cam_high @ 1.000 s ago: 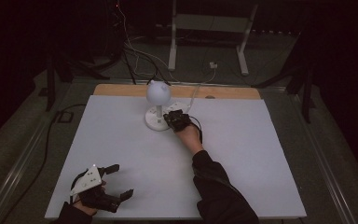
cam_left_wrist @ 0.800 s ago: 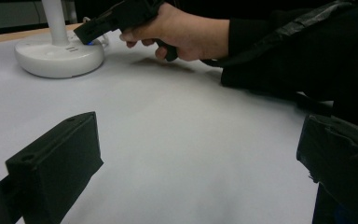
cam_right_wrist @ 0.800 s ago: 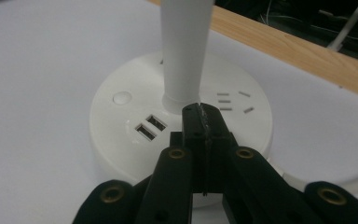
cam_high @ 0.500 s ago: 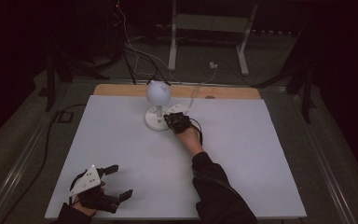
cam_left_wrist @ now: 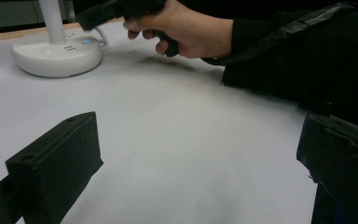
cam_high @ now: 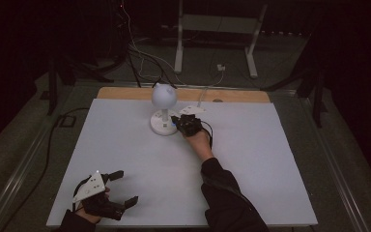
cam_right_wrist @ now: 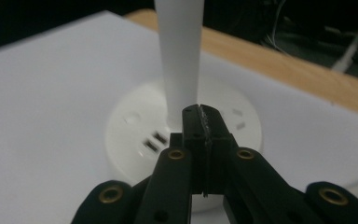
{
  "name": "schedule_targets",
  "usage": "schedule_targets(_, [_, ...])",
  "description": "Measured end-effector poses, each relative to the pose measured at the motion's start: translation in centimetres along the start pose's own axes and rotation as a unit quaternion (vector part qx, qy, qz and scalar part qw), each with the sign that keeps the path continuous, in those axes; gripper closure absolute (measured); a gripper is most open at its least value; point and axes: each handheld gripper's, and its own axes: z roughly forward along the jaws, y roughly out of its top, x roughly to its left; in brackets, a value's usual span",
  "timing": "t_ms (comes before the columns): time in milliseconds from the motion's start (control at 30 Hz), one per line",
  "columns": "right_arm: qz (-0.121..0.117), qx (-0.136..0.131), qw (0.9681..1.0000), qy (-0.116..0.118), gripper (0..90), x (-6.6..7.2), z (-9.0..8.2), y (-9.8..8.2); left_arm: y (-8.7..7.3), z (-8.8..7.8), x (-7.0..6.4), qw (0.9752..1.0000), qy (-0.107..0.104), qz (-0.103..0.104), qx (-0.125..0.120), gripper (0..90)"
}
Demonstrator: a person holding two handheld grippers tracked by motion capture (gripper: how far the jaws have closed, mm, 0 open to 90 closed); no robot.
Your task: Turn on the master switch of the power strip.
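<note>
Clearly the work centres on the white desk lamp, which stands near the far edge of the worktop, a little left of the middle, with its round base flat on the white surface, a slim upright stem and a ball-shaped head on top. The right gripper is at the lamp's base; in the right gripper view its fingers are pressed together with nothing between them, their tips over the base just in front of the stem, which looks more like a push at a button than a grasp, though whether they touch the plastic I cannot tell. The base carries small slots and marks and, in the left gripper view, a blue indicator light. The left gripper rests well apart, near the front left corner of the worktop, its fingers spread wide and empty. Judging by its build, the lamp is rigid, smooth plastic, light overall but weighted low in the base, so it should stay put under a gentle downward press yet slide on the slick worktop if pushed sideways. To lift it, the stem just above the base is the natural hold; the glossy head would be slippery and probably more fragile.
</note>
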Motion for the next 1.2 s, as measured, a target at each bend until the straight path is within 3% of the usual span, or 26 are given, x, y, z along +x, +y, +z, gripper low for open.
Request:
schedule_targets(100, [0.000,-0.013,0.9999,0.002,86.3,-0.1,-0.8,0.7,0.0,0.0,-0.1,1.0000,-0.001,0.003,0.002,0.2])
schedule_targets(167, [0.006,-0.015,0.9999,0.006,70.8,-0.2,-1.3,1.0,0.0,0.1,-0.1,1.0000,-0.001,0.003,0.002,0.2])
schedule_targets(200, [0.006,-0.015,0.9999,0.006,70.8,-0.2,-1.3,1.0,0.0,0.1,-0.1,1.0000,-0.001,0.003,0.002,0.2])
schedule_targets(267, [0.001,-0.012,0.9999,0.008,60.9,0.0,-1.6,1.2,0.0,0.1,-0.1,1.0000,0.000,0.003,0.001,0.2])
schedule_targets(367, [0.004,-0.009,0.9997,0.021,38.4,0.3,-2.2,1.6,0.0,0.1,-0.1,1.0000,0.000,0.004,0.002,0.2])
schedule_targets(400, [0.004,-0.009,0.9997,0.021,38.4,0.3,-2.2,1.6,0.0,0.1,-0.1,1.0000,0.001,0.004,0.002,0.2])
schedule_targets(467, [0.003,-0.002,0.9995,0.031,28.2,0.6,-2.4,1.7,0.0,0.1,-0.1,1.0000,-0.001,0.004,0.002,0.2])
schedule_targets(567, [0.008,0.002,0.9992,0.040,19.8,0.9,-2.8,1.8,0.1,0.2,-0.1,1.0000,-0.002,0.006,0.002,0.2])
schedule_targets(700, [-0.003,0.010,0.9983,0.058,5.6,1.4,-3.2,2.0,0.1,0.2,-0.2,1.0000,-0.002,0.008,0.002,0.2])
schedule_targets(800, [-0.001,0.018,0.9975,0.069,0.0,1.7,-3.6,1.9,0.1,0.2,-0.2,1.0000,-0.003,0.008,0.002,0.2])
schedule_targets(867, [0.005,0.019,0.9969,0.076,0.0,1.8,-3.9,1.8,0.1,0.2,-0.2,1.0000,-0.003,0.007,0.000,0.2])
schedule_targets(1000, [-0.008,0.025,0.9963,0.081,0.0,1.9,-4.9,1.6,0.2,0.3,-0.3,0.9999,-0.004,0.010,0.002,0.2])
schedule_targets(1200, [-0.009,0.017,0.9958,0.089,0.0,1.7,-7.1,1.1,0.1,0.5,-0.2,0.9999,-0.004,0.011,0.005,0.2])
